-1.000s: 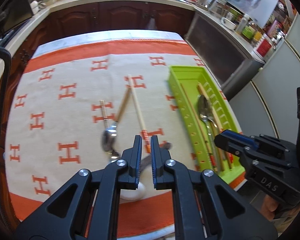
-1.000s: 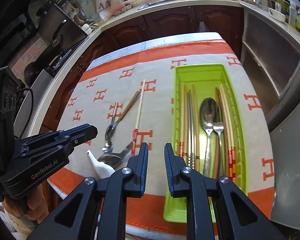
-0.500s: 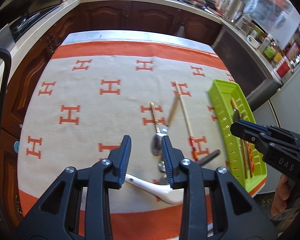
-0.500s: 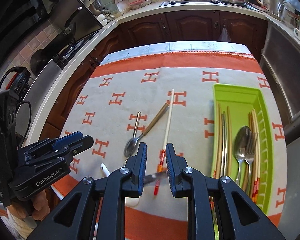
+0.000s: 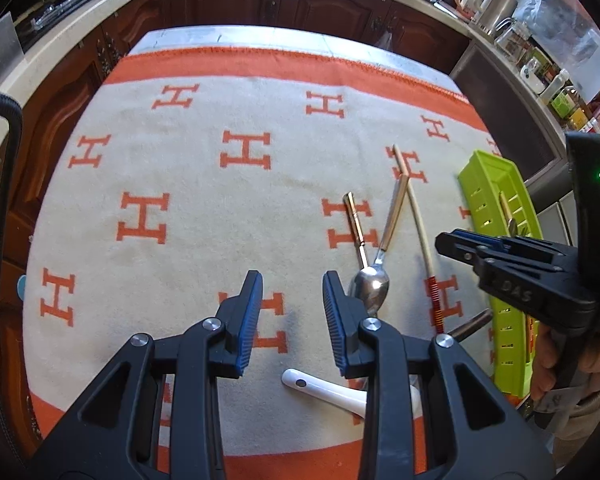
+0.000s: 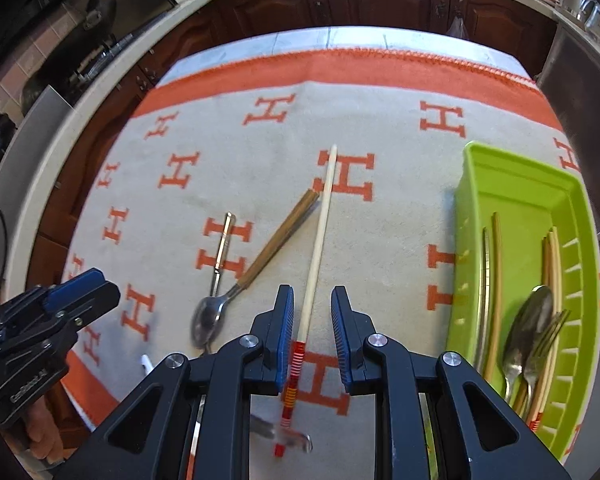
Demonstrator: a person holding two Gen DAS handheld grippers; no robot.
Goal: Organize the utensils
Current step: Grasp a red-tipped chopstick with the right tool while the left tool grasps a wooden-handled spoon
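I've got both claws over the counter, which is covered by a cream blanket with orange H marks (image 6: 260, 152). My right claw (image 6: 311, 334) has its jaws apart with nothing clamped; the pale wooden chopstick with a red-and-white striped end (image 6: 320, 232) runs straight up between the pads, not touched as far as I can tell. My left claw (image 5: 292, 312) is also parted and empty, over bare blanket. Just to its right lies a steel spoon with a tan wooden handle (image 5: 374, 276), bowl toward me. A thinner metal piece with a gold handle (image 5: 356, 220) crosses near that bowl. A white ceramic soup spoon (image 5: 324, 390) lies below the left claw, partly hidden by its frame. The lime green plastic utensil tray (image 6: 512, 184) sits well to the right of the right claw, already holding chopsticks, a spoon and a fork.

Handling guess: chopstick is light, stiff, thin and round, so it will likely roll or pivot if pinched off-centre. I'd take it near mid-length, or just above the striped band, pads square across it. Steel spoon is heavier at the bowl and slick; grab the wooden handle close to the neck. Ceramic spoon is fragile and glazed, so slow squeeze on the handle, no dropping into the tray.
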